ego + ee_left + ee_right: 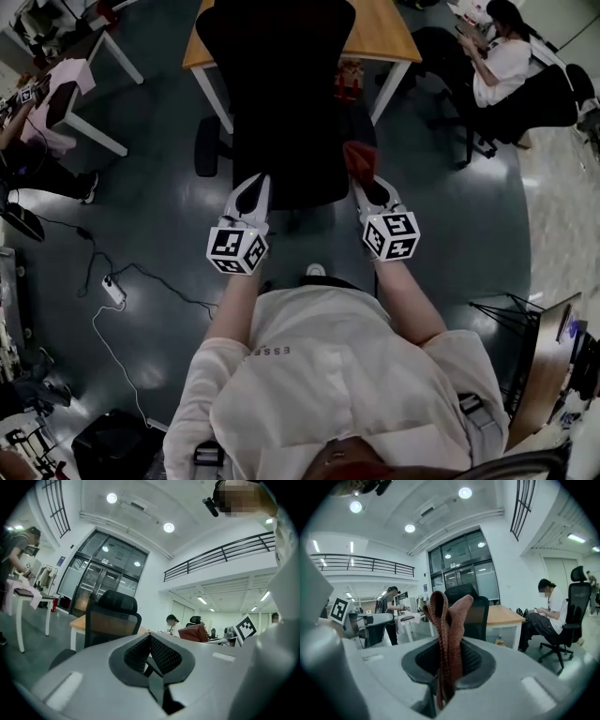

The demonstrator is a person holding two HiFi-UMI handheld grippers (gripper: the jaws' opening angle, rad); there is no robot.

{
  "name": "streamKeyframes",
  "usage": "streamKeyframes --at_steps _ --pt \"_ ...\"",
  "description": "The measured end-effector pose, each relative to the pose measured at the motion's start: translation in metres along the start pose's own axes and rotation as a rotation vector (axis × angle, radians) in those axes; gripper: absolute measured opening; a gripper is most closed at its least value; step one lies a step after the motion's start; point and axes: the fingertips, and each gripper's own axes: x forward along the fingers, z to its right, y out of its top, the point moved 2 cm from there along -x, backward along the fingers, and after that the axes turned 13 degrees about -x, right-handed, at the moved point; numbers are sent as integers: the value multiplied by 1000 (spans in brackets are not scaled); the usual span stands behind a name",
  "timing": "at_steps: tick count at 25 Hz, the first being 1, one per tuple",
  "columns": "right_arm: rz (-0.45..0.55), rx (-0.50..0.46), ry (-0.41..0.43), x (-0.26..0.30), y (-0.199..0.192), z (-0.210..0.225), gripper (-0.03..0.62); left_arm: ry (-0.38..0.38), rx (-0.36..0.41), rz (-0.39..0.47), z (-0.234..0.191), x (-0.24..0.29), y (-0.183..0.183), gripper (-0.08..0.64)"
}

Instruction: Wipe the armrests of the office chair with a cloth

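The black mesh office chair (281,103), top middle, looks unwiped: the right gripper (368,187) jaws pinch the folded red-brown cloth (447,634), the left gripper (253,186) jaws are together and empty, so next the cloth must rub an armrest (206,145).

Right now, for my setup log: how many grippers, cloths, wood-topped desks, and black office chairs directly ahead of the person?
Grippers: 2 (left gripper, right gripper)
Cloths: 1 (red cloth, clamped in the right gripper)
Wood-topped desk: 1
Black office chair directly ahead: 1
Total: 5
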Motion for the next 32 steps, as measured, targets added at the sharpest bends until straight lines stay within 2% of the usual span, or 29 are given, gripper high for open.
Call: streamKeyframes --at_steps 8,13,16,22,26,32 --pt "-32 -49 -23 -56 -4 -87 48 -15 22 -5 0 -101 4 17" --pt "-56 -48 -28 -91 -14 -140 48 -55 47 -61 15 -151 -18 17" --pt "-74 -35 -22 -112 -28 -163 48 -61 43 -64 24 -172 -26 18" --pt "-79 -23 -76 -145 -38 -171 48 -51 57 -50 33 -201 -29 17" --pt "-85 -61 -63 -162 -39 -174 48 -52 61 -34 47 -211 -32 17" --pt "-73 -100 -70 -179 -32 -174 48 -88 110 -53 69 -219 -37 17"
